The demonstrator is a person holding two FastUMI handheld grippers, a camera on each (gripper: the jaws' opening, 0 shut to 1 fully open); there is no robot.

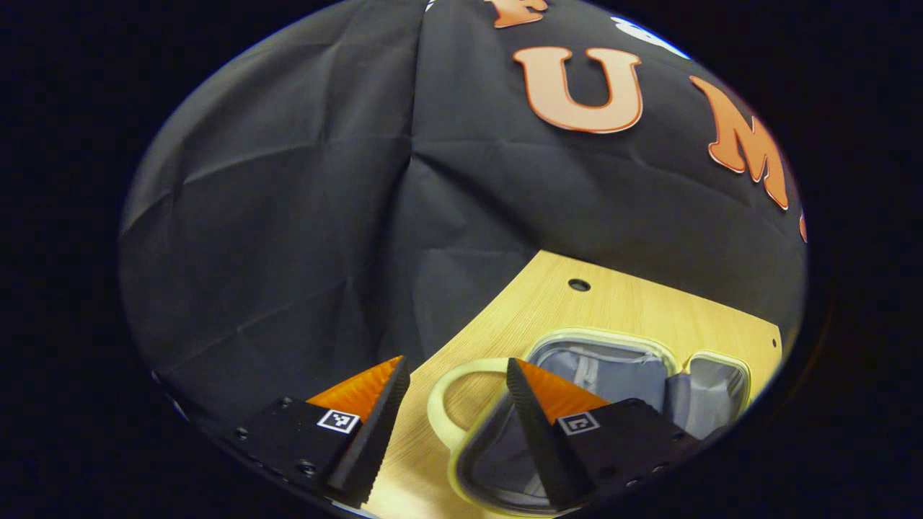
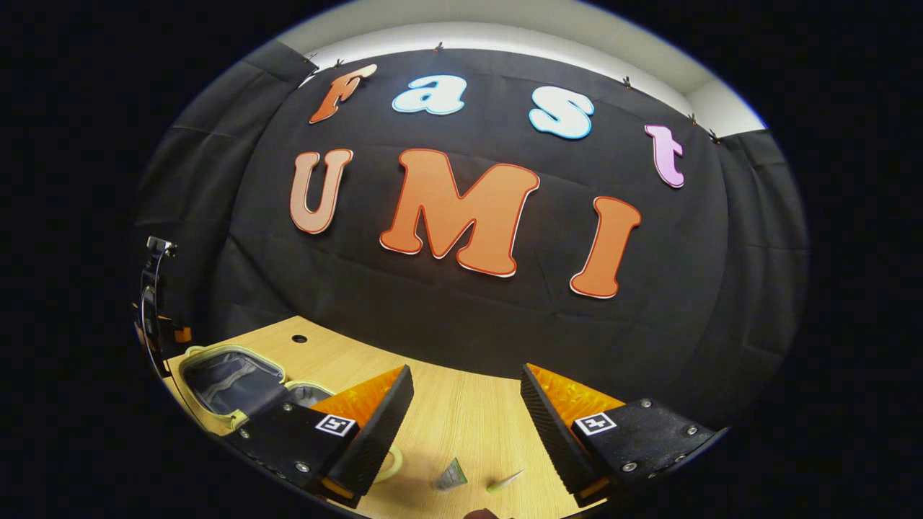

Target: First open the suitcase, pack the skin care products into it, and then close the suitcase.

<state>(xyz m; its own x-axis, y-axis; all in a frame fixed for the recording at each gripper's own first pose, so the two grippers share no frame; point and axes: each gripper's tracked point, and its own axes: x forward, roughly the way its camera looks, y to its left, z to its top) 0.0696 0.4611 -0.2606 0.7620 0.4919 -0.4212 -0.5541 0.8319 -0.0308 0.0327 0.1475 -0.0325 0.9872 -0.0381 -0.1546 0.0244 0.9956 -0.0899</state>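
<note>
suitcase (image 1: 613,367) lies open at lower right; both the left gripper (image 1: 454,375) and right gripper (image 2: 467,382) are spread, holding nothing.

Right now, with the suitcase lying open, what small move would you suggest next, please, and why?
Probably lower the open right gripper onto the small tube on the wooden table: the suitcase already lies open, and the tube sits just below the spread fingers.

Creased black cloth wall (image 2: 461,317) ahead of the jaws, pale wooden table (image 2: 461,411) beneath them, white ceiling (image 2: 505,29) above
</note>
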